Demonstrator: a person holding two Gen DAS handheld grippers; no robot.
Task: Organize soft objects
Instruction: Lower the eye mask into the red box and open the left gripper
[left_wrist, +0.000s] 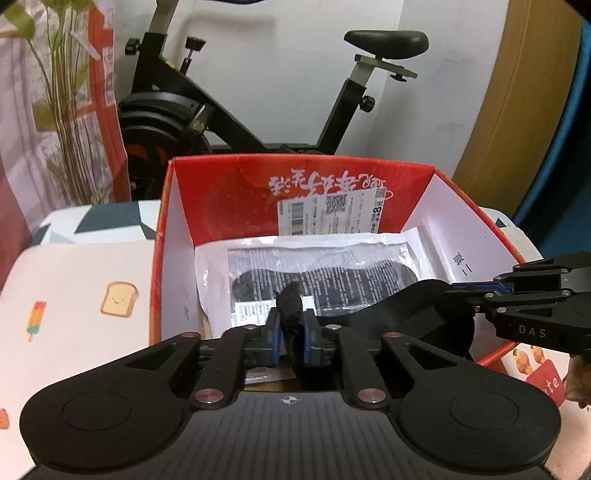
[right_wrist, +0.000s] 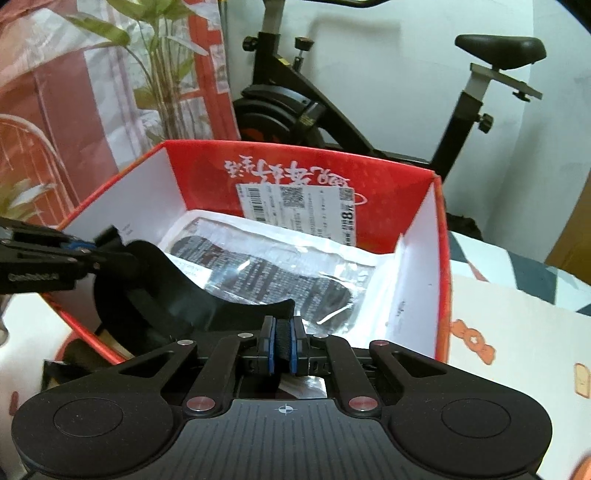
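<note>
A black soft fabric piece (left_wrist: 402, 314) hangs between both grippers over the open red box (left_wrist: 221, 177). My left gripper (left_wrist: 291, 325) is shut on one end of it, a bunched black strap. My right gripper (right_wrist: 283, 343) is shut on the other end; it shows in the left wrist view (left_wrist: 465, 291) at the right. The fabric (right_wrist: 166, 291) sags over the box's near rim. My left gripper shows in the right wrist view (right_wrist: 92, 254) at the left. A plastic bag with a black item (left_wrist: 325, 273) lies on the box floor.
The red box (right_wrist: 441, 258) has white inner walls and a shipping label (left_wrist: 332, 214) on its back wall. It stands on a patterned cloth surface (left_wrist: 74, 295). An exercise bike (left_wrist: 258, 92) and a plant (left_wrist: 66, 92) stand behind.
</note>
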